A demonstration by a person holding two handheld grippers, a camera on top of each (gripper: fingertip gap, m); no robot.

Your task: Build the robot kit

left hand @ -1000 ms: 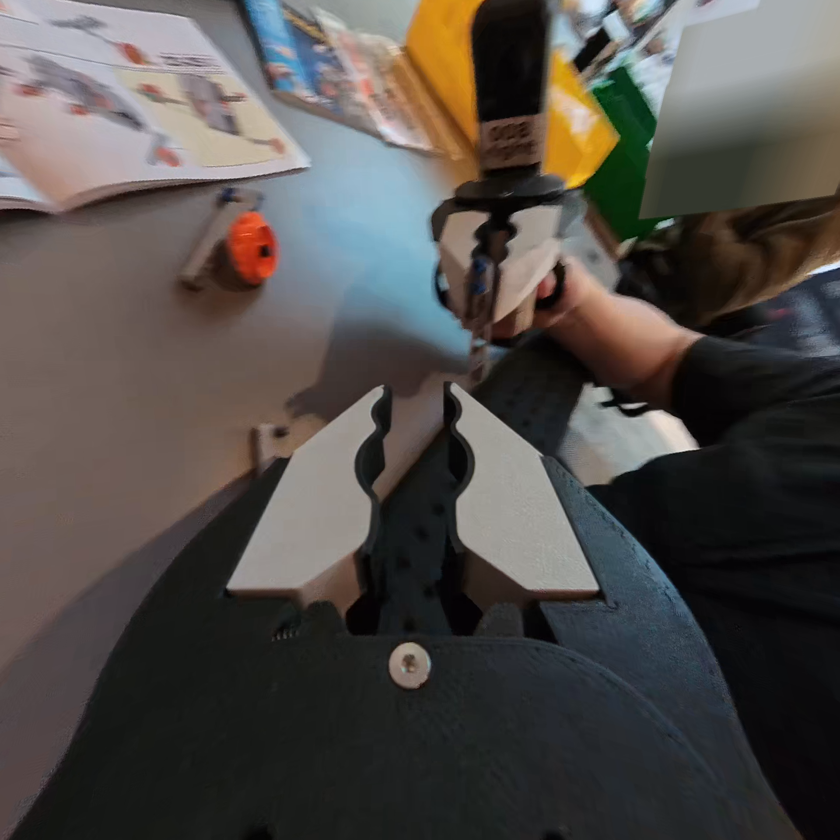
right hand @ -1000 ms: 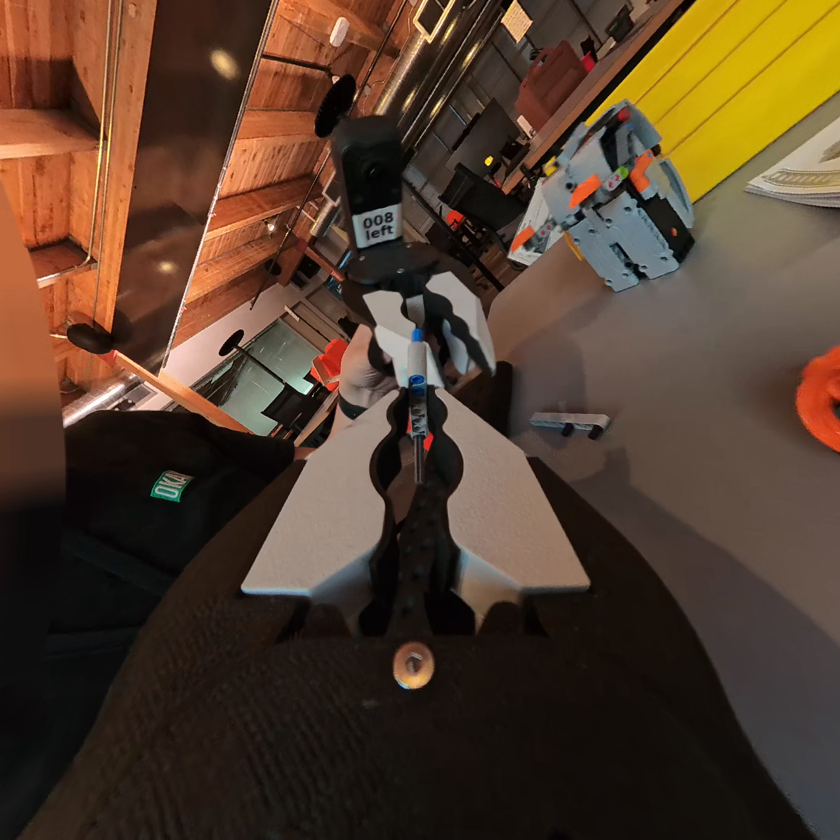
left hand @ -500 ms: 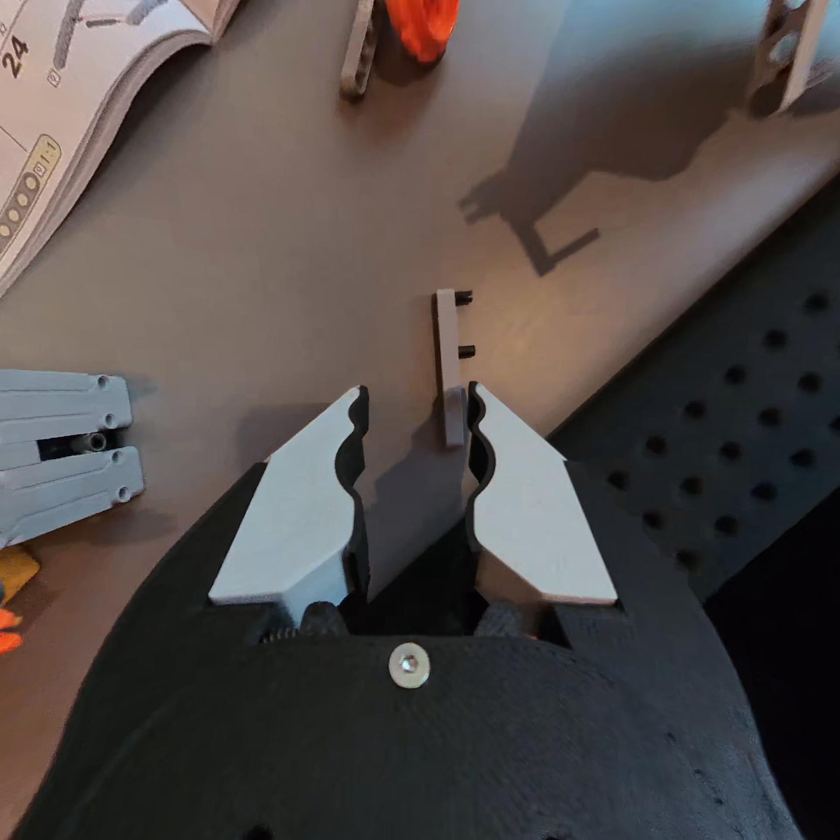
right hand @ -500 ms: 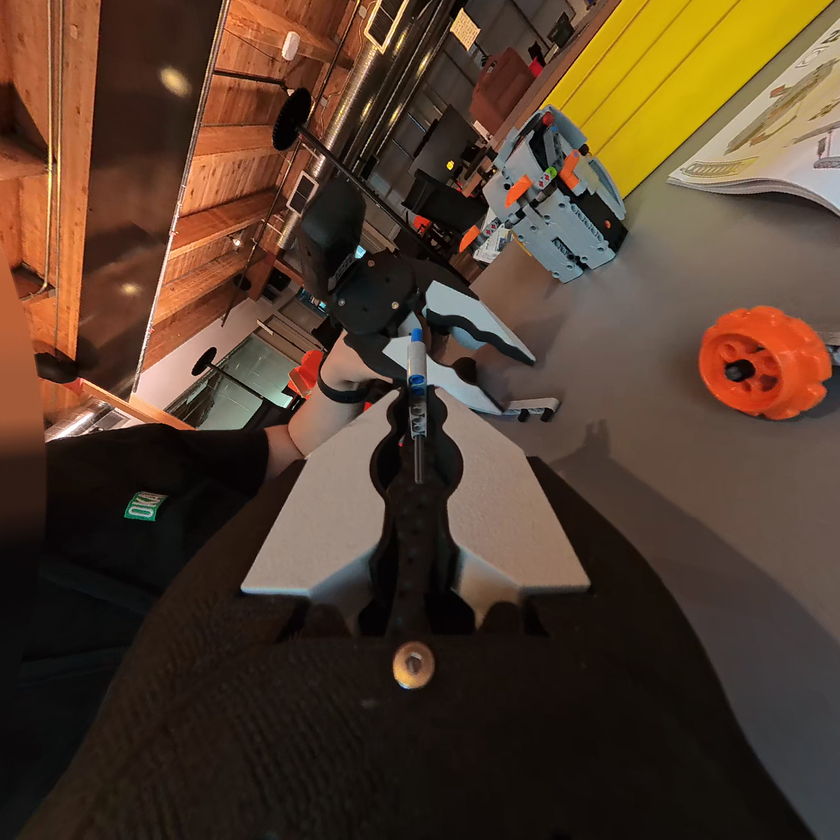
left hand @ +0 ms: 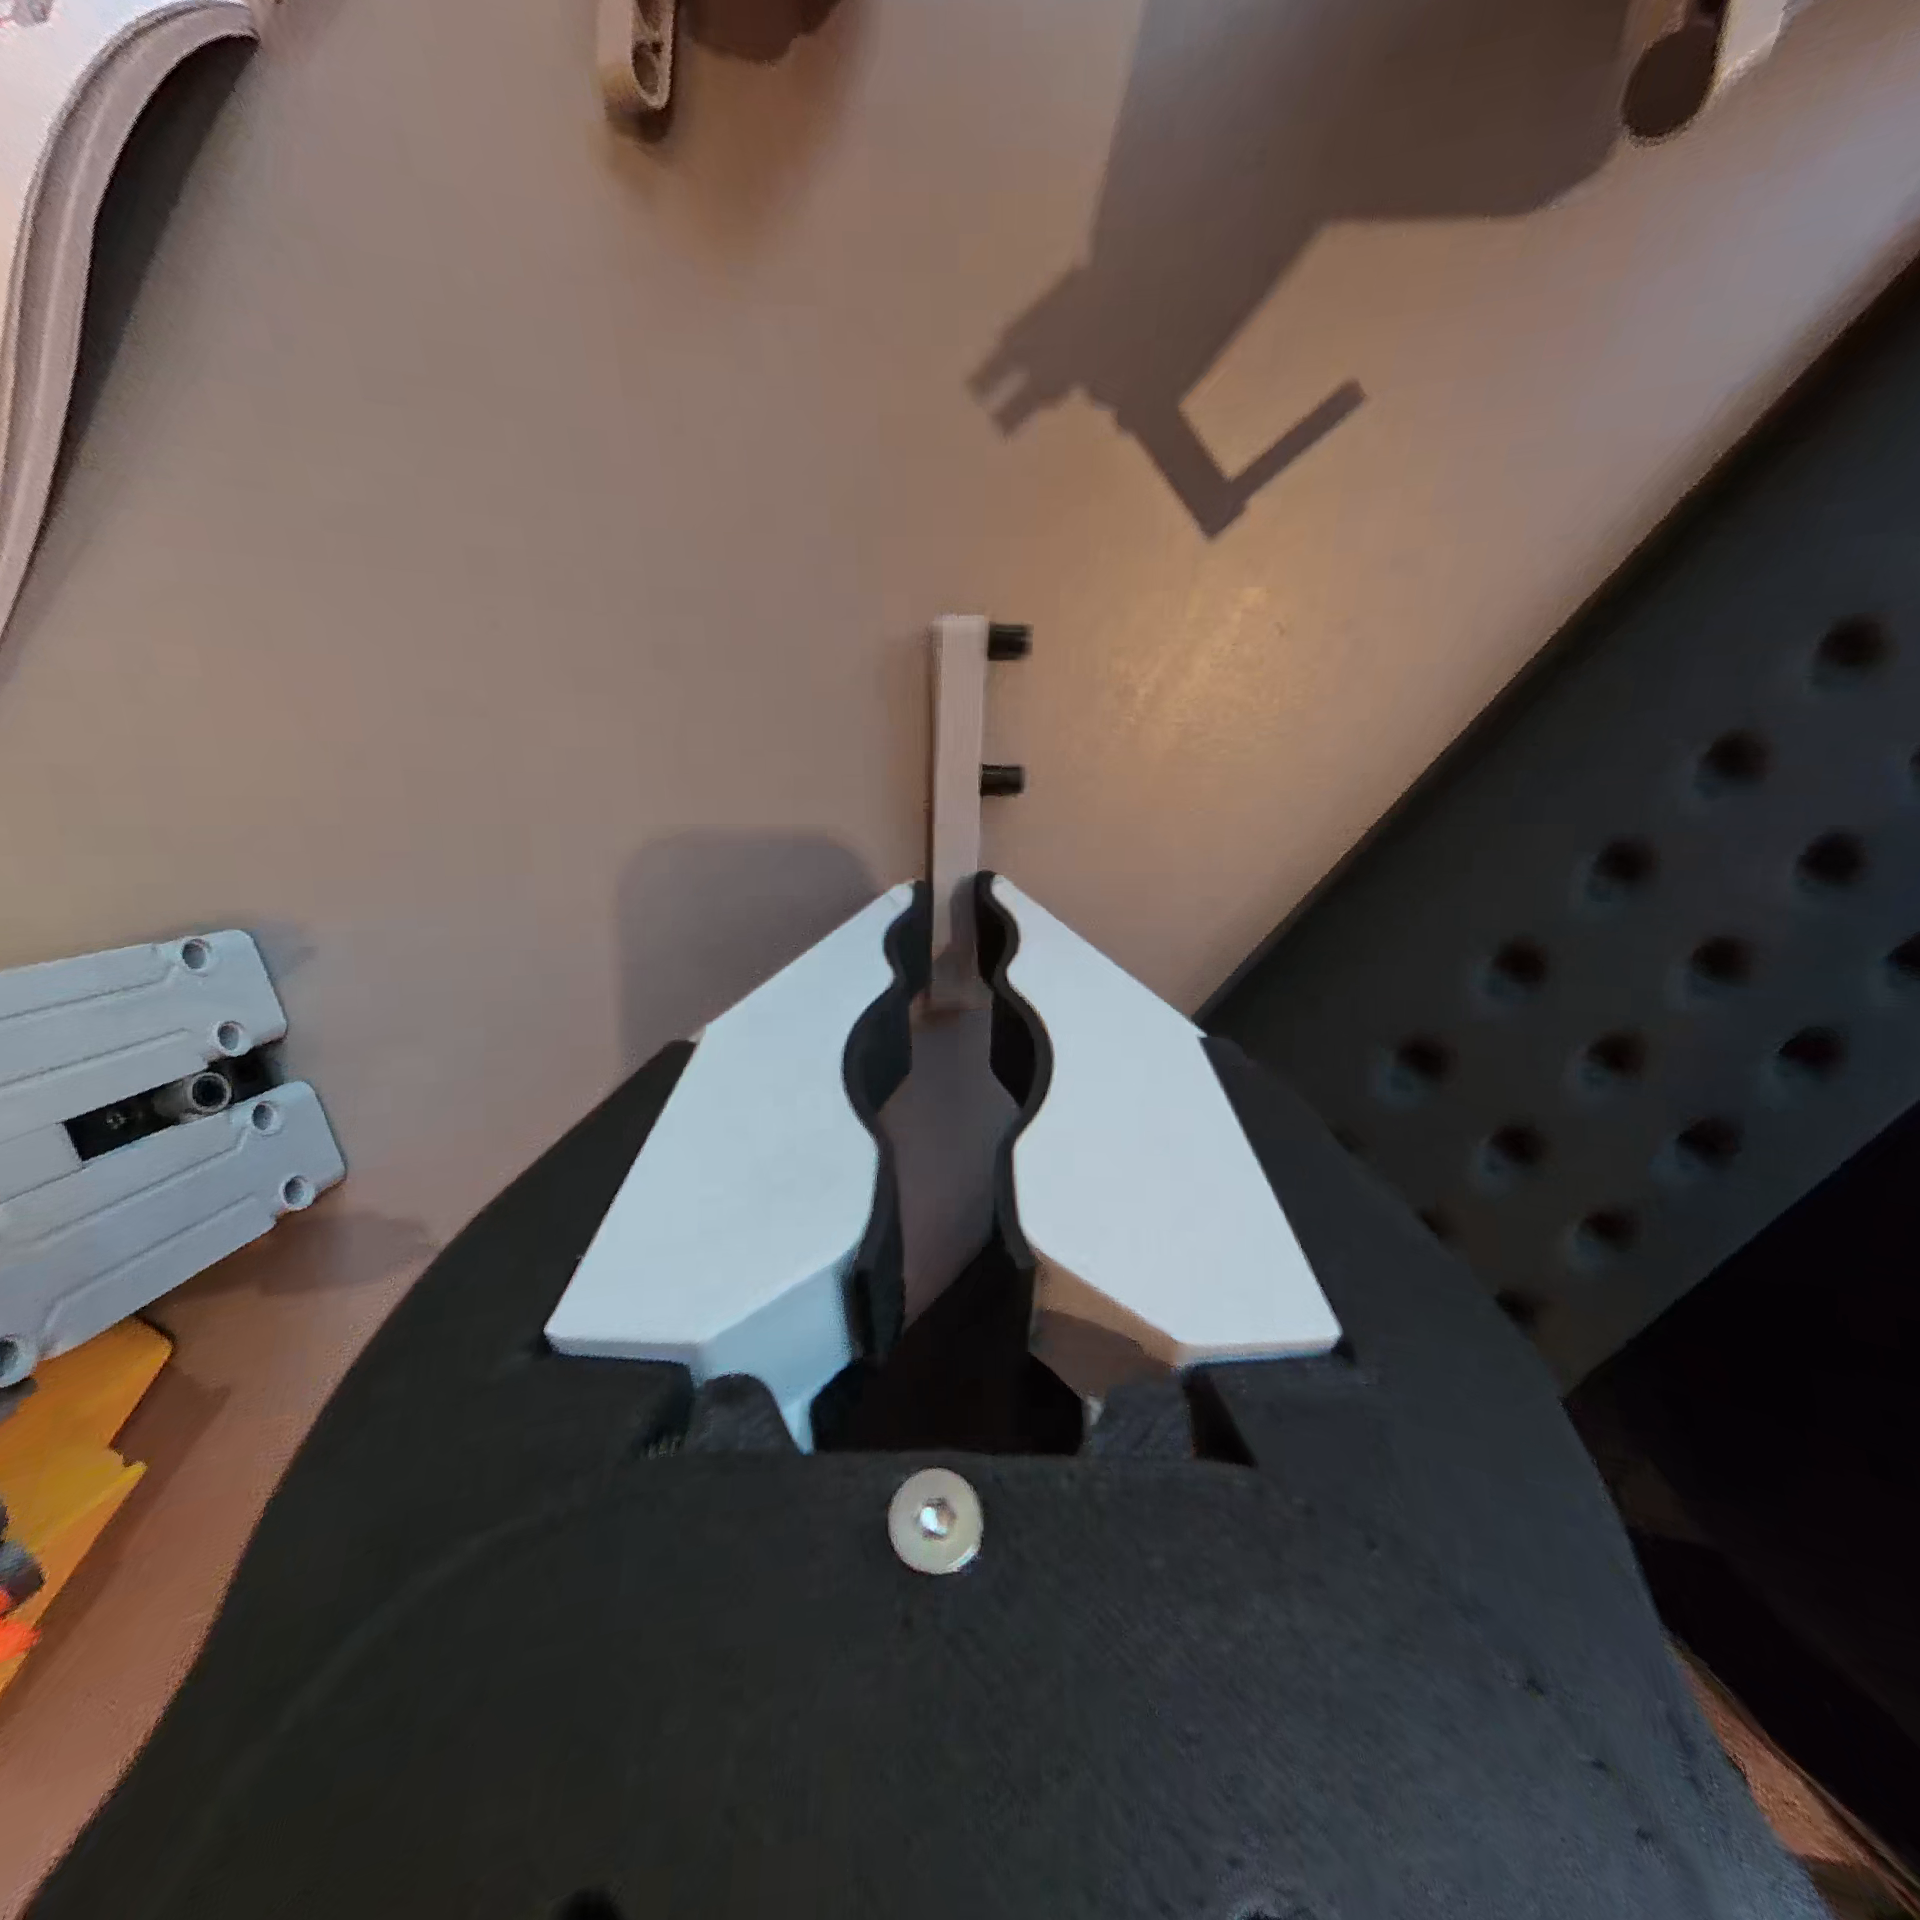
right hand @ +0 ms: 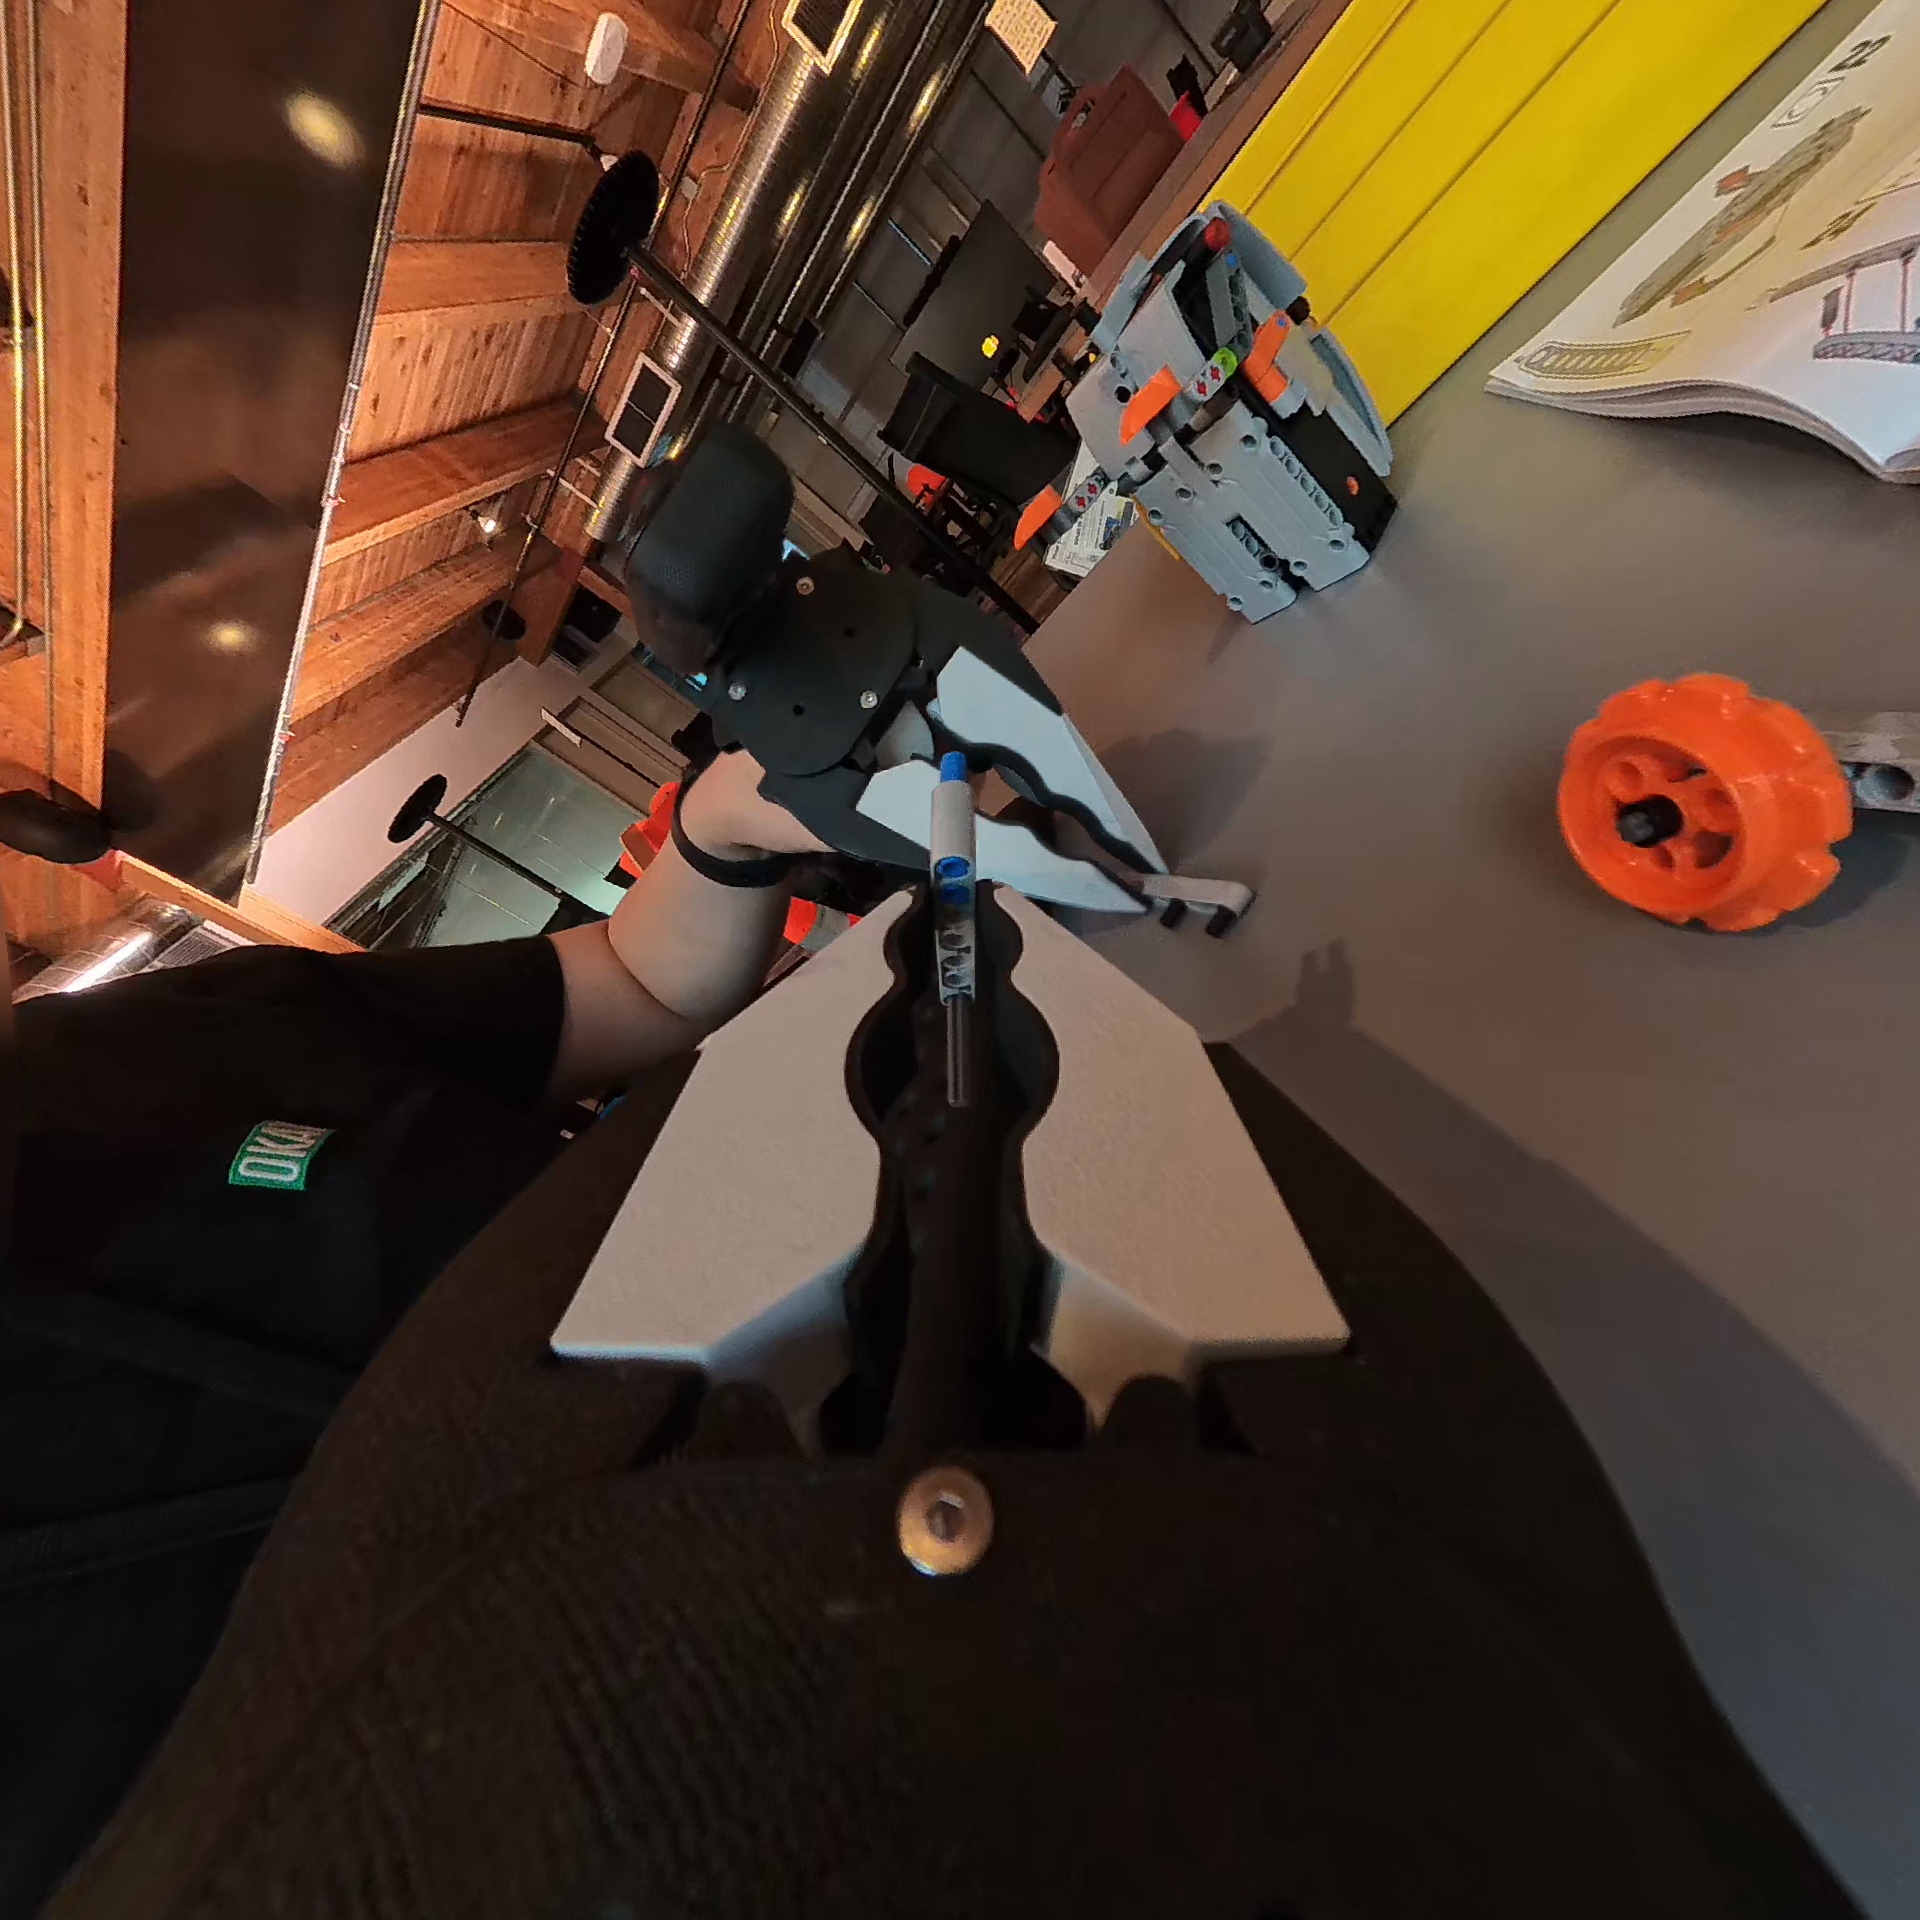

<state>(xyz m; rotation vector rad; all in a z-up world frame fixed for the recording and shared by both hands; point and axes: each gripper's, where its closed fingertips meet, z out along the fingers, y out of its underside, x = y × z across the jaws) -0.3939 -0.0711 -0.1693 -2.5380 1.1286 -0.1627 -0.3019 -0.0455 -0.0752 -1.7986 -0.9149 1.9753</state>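
Near the surface's [left hand: 520, 623] front edge, the left gripper's [left hand: 948, 894] fingers pinch a grey beam's [left hand: 958, 769] near end, its length pointing straight ahead, while the right gripper [right hand: 951, 904] grips a blue-tipped rod [right hand: 951, 831] aloft.

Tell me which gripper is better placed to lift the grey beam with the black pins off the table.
Left. The left gripper already has its fingertips around the near end of the grey beam on the table. The right gripper is shut on a small rod assembly, so it's occupied.
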